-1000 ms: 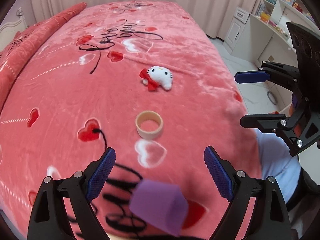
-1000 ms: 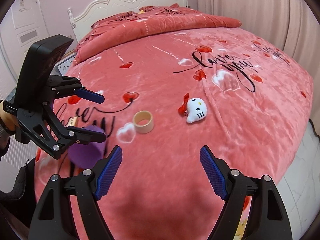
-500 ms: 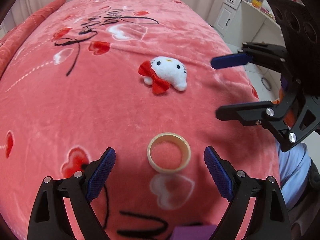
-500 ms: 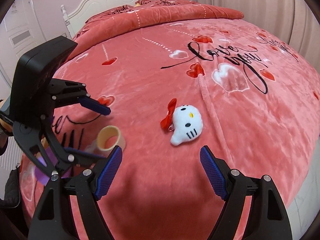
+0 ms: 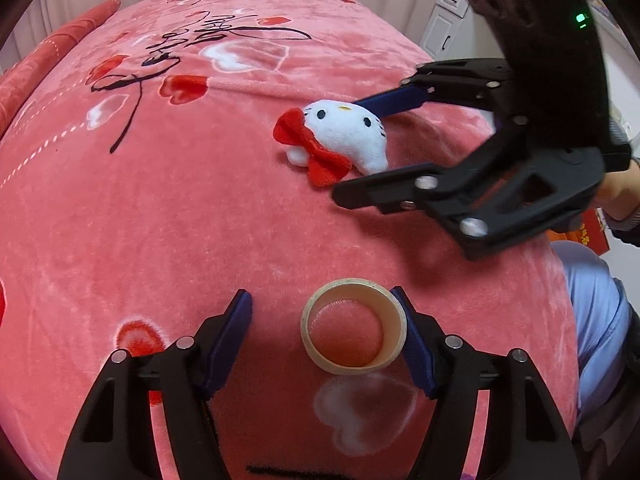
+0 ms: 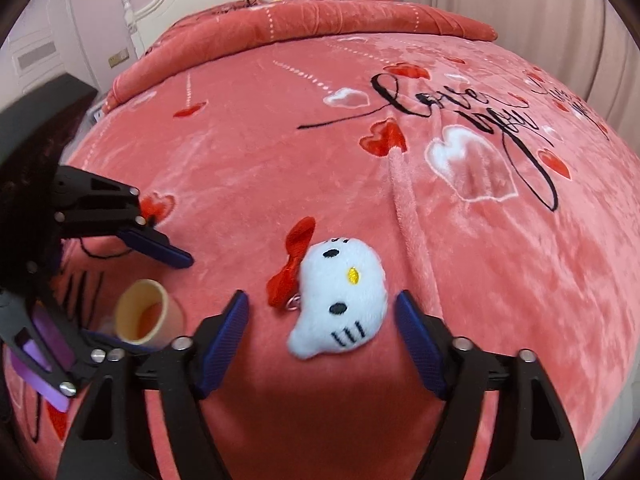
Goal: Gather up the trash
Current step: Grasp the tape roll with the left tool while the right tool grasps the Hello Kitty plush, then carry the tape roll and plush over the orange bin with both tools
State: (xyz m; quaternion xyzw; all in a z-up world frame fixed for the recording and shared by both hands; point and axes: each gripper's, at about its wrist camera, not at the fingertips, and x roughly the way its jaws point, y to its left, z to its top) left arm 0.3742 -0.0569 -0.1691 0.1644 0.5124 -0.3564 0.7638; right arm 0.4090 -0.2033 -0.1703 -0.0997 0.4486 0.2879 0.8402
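A: So, the tape ring (image 5: 353, 326) is the trash in question. It lies flat on the pink blanket (image 5: 160, 220), hole up, at the near edge of the bed, with the plush cat head (image 5: 340, 138) farther off.

B: And the left gripper (image 5: 326, 334)?

A: Its jaws straddle the ring and have just been closing. The right finger (image 5: 416, 354) looks to be touching the ring's outer wall. The left one stands clear, with a strip of blanket showing between pad and ring. It is half shut around the ring and grips nothing yet.

B: What about the other one?

A: The right gripper (image 6: 322, 334) brackets the cat head (image 6: 338, 300), which has a red bow at its far left. Those jaws have also been closing, but blanket shows on both sides of the plush, so nothing is held there either.

B: Which step is this, then?

A: Both hands look set for a pick, one item each. Nothing appears to have been collected from the bed so far.

B: And next?

A: The left jaws probably need to close until both pads press the ring, then lift. The ring is thin-walled and may skid sideways or flex. The plush is soft and will squash before it holds. No bin shows in either view.
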